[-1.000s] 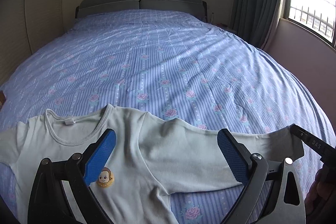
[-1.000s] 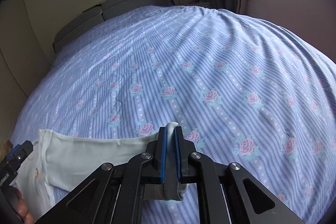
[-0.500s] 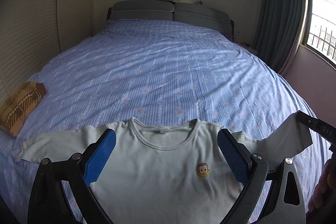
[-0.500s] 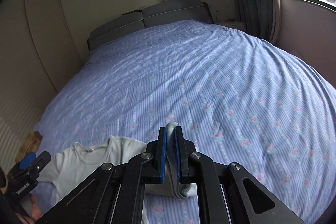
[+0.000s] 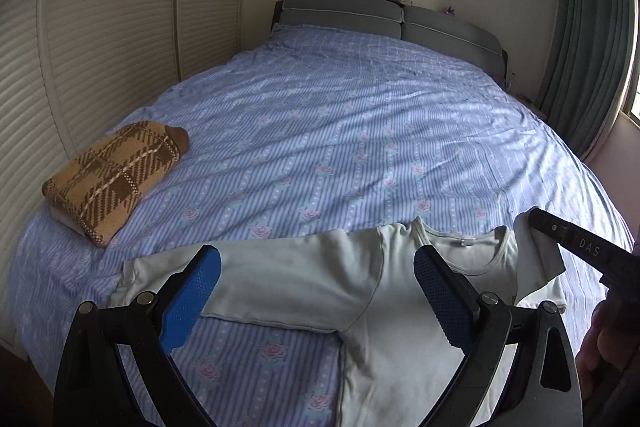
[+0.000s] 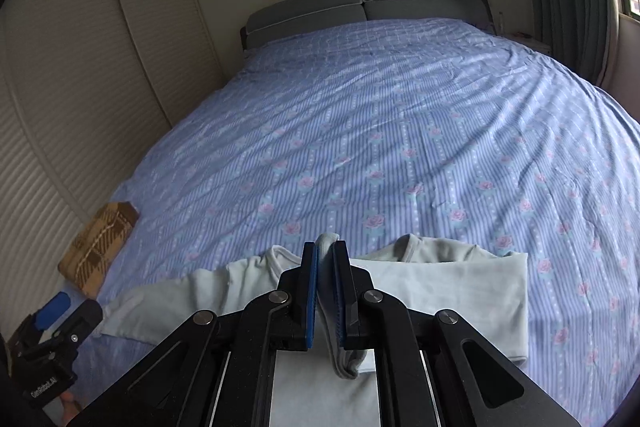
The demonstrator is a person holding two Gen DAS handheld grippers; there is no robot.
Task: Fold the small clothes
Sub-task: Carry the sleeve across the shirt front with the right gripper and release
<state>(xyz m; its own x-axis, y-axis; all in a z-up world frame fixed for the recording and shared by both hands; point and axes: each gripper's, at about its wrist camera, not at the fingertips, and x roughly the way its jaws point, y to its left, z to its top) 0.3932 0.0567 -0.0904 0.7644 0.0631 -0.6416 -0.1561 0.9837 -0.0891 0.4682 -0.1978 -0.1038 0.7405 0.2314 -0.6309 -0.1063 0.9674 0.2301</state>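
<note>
Your right gripper (image 6: 327, 291) pinches the pale shirt (image 5: 304, 287)'s sleeve (shirt at 6 o'clock on the bed (image 5: 360, 131)); left gripper (image 5: 316, 295) spread above it. Release crooked and the fold bunches.

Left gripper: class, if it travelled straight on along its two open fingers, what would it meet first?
Most likely the pale shirt, whose spread sleeve lies between the left gripper fingers. Beyond it is only the striped bedspread. Depth under the fisheye is uncertain.

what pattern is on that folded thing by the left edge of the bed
A brown-and-tan plaid with cream lines on the folded garment, clearest in the left wrist view.
</note>
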